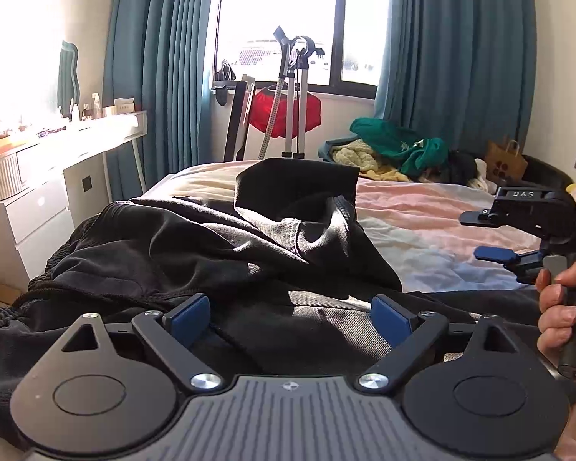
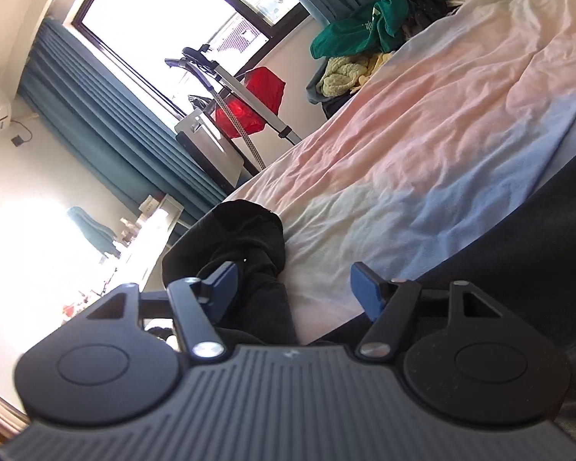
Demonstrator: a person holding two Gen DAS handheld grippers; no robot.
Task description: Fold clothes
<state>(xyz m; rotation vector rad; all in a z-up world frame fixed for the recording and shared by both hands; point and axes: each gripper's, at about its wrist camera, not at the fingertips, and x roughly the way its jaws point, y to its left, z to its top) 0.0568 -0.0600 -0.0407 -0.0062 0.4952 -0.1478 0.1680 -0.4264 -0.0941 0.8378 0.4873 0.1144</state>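
Your left gripper (image 1: pixel 290 313) hovers low over the black garment (image 1: pixel 196 246), its blue-padded fingers spread wide, holding nothing. The garment is matte woven cloth, crumpled in soft ridges on the near left of the bed (image 1: pixel 434 211), with a ribbed elastic edge at left. Your right gripper (image 2: pixel 293 288), tilted, is likewise spread and unloaded, above the wrinkled pastel sheet (image 2: pixel 422 146) beside the garment.
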